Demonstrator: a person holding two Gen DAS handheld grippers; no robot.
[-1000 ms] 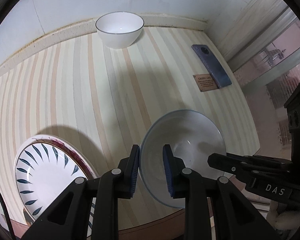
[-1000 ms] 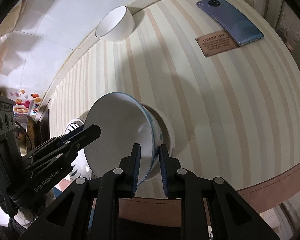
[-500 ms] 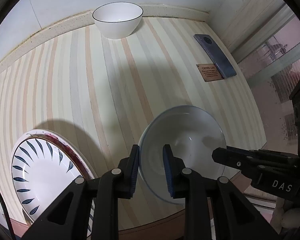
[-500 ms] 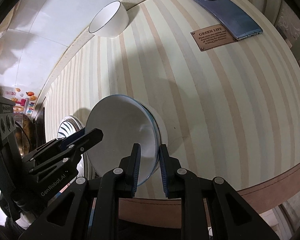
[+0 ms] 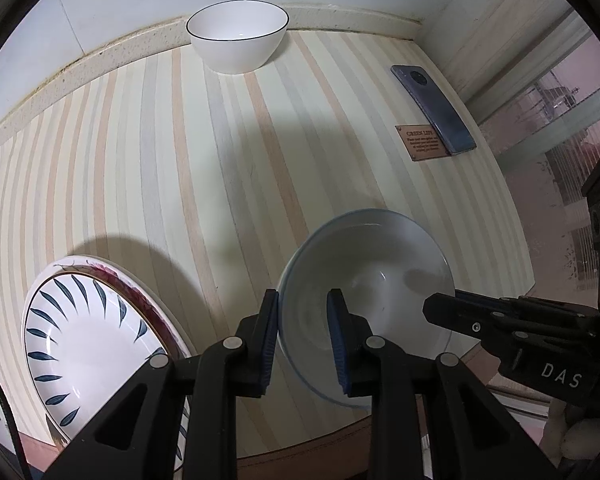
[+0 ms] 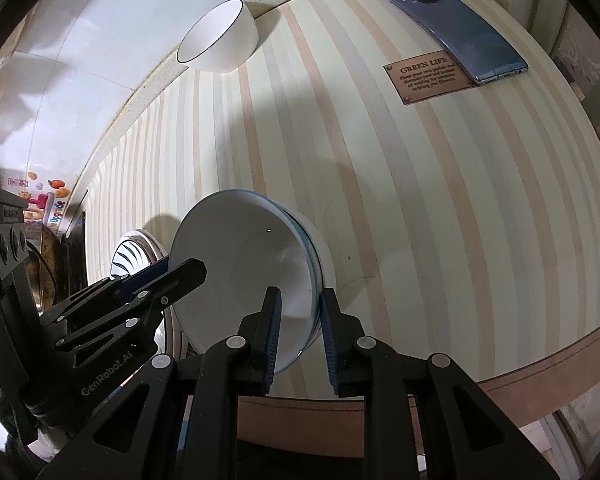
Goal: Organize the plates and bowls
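A blue-rimmed white bowl [image 5: 372, 280] is held above the striped table, gripped on both sides. My left gripper [image 5: 302, 332] is shut on its near-left rim. My right gripper [image 6: 298, 334] is shut on its opposite rim and shows at the right of the left wrist view [image 5: 500, 320]. The bowl [image 6: 244, 264] tilts toward the left in the right wrist view. A white bowl with a thin dark rim [image 5: 238, 36] stands at the table's back by the wall. A plate with blue leaf marks [image 5: 88, 352] lies on another plate at the front left.
A blue phone [image 5: 434, 108] and a small brown plaque [image 5: 422, 142] lie at the back right. The table's front edge [image 6: 540, 360] runs close under the grippers. A wall borders the back of the table.
Both grippers have lifted the blue-rimmed bowl a little and carried it slightly back from the table's middle. The grip on it is unchanged.
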